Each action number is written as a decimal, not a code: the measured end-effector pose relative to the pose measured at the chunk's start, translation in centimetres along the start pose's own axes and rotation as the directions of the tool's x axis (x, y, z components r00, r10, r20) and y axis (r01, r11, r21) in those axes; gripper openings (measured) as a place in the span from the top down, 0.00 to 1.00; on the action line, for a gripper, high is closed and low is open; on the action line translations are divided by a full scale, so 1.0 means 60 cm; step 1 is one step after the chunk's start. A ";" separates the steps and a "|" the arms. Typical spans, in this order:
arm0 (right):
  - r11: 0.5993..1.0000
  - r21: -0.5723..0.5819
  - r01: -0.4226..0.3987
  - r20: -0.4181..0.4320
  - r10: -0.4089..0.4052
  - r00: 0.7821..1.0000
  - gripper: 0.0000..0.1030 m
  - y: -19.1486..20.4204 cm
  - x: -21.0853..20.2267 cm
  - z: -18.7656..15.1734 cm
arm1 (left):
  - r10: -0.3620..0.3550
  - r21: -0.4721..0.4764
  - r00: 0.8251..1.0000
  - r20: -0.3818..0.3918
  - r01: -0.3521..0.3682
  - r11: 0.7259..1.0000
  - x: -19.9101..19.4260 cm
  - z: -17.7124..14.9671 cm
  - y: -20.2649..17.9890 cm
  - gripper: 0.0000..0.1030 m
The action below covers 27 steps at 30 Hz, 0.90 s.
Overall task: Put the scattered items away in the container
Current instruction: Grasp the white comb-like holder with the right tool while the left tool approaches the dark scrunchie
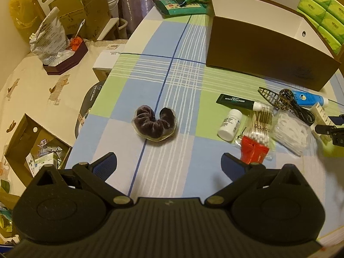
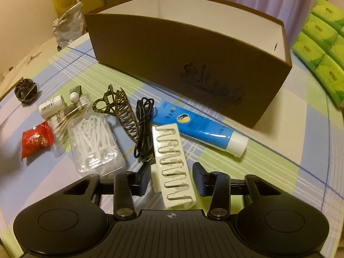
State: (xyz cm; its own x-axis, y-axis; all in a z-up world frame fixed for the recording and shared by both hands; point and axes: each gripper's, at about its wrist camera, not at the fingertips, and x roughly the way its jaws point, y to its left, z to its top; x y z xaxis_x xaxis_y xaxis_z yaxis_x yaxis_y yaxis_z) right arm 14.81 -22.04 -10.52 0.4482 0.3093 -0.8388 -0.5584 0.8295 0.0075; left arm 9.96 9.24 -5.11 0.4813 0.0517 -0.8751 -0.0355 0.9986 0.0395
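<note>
The container is a brown cardboard box (image 1: 268,49) (image 2: 172,49), white inside, standing on the plaid table at the back. My right gripper (image 2: 172,172) is shut on a white slotted box (image 2: 174,150), with a pad against each long side. Around it lie a blue tube (image 2: 202,126), a black cable (image 2: 144,129), a hair claw (image 2: 120,111), a bag of floss picks (image 2: 96,137), a red packet (image 2: 36,142) and a white bottle (image 2: 51,106). My left gripper (image 1: 168,159) hangs open and empty, short of a dark scrunchie (image 1: 153,122).
Green tissue packs (image 2: 322,43) are stacked right of the container. Teal packets (image 1: 182,2) lie at the table's far end. Left of the table are a cream cloth (image 1: 43,90), open cardboard boxes (image 1: 32,146) and a dark tray with bags (image 1: 64,60). A green tube (image 1: 236,101) and cotton swabs (image 1: 260,129) lie among the items.
</note>
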 end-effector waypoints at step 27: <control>0.974 0.206 0.092 -0.019 -0.090 0.996 0.76 -0.019 -0.041 -0.046 | -0.058 0.128 0.998 0.008 0.057 0.990 0.077 0.037 0.029 0.23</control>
State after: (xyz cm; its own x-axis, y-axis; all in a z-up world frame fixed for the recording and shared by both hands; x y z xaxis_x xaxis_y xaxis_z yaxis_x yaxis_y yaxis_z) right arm 12.43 -25.04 -9.96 0.4833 0.2242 -0.8463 -0.3592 0.9323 0.0419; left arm 14.09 11.25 -8.01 0.4892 -0.0062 -0.8722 0.1041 0.9932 0.0514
